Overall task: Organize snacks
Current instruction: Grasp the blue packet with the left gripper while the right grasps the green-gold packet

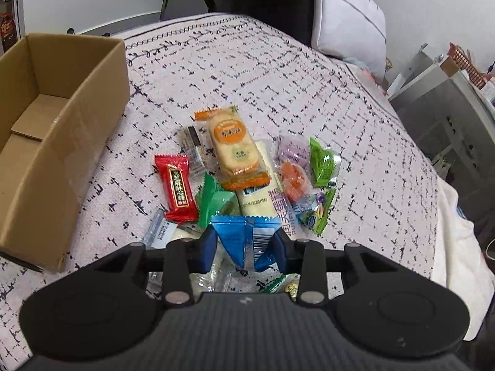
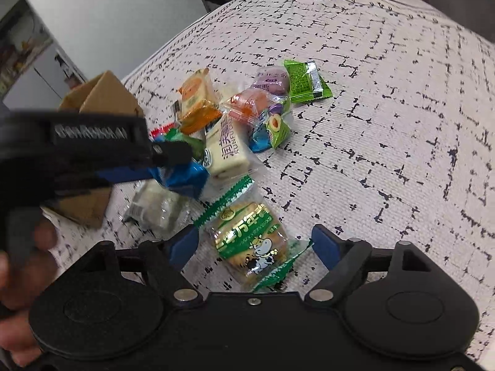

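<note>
A pile of wrapped snacks lies on the patterned bedspread (image 1: 278,71): an orange cracker pack (image 1: 233,148), a red candy (image 1: 178,187), a cream cake bar (image 1: 263,191) and a green packet (image 1: 321,164). My left gripper (image 1: 244,242) is shut on a blue snack packet (image 1: 244,232) at the near edge of the pile. The right wrist view shows that gripper (image 2: 164,164) from the side with the blue packet (image 2: 182,177). My right gripper (image 2: 253,244) is open, its fingers either side of a green cookie pack (image 2: 250,241) lying flat.
An open, empty cardboard box (image 1: 62,123) stands left of the pile. A white pillow (image 1: 349,21) lies at the far end of the bed, with white furniture (image 1: 439,92) beyond the right edge. A hand (image 2: 18,278) holds the left gripper.
</note>
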The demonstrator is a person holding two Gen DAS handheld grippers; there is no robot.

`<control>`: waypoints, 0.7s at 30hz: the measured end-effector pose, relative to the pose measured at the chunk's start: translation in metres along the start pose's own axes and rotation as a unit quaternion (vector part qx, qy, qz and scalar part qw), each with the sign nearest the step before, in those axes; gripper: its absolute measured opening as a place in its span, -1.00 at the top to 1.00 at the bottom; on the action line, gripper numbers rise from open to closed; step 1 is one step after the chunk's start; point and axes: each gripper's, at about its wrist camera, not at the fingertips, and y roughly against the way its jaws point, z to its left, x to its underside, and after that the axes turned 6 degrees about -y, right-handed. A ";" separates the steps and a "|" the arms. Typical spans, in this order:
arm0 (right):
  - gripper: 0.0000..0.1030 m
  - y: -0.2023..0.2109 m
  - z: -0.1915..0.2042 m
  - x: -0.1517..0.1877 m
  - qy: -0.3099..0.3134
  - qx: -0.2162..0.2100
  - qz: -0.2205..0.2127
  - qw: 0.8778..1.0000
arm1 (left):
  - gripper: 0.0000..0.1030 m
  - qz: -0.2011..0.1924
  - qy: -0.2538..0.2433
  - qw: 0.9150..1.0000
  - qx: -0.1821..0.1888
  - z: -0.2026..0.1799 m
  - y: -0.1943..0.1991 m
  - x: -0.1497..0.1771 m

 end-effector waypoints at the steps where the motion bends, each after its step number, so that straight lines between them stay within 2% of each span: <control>1: -0.38 0.000 0.002 0.002 0.007 0.010 -0.001 1.000 | 0.28 -0.003 0.001 1.000 0.001 0.001 0.003 -0.001; 5: -0.22 0.002 0.008 0.005 0.018 0.017 0.000 1.000 | 0.28 -0.016 0.007 1.000 0.006 0.007 0.017 -0.003; 6: 0.02 0.003 0.009 0.006 0.020 0.018 0.000 1.000 | 0.28 -0.019 0.009 1.000 0.007 0.008 0.021 -0.004; 7: 0.08 0.005 0.011 0.006 0.020 0.015 0.002 1.000 | 0.28 -0.023 0.010 1.000 0.008 0.009 0.025 -0.005; 12: 0.09 0.014 0.016 0.008 0.015 0.030 -0.010 0.999 | 0.28 -0.039 0.017 0.999 0.018 0.016 0.046 -0.007; 21: 0.09 0.046 0.030 0.005 0.018 0.041 -0.062 0.997 | 0.28 -0.079 0.026 0.996 0.031 0.034 0.089 -0.011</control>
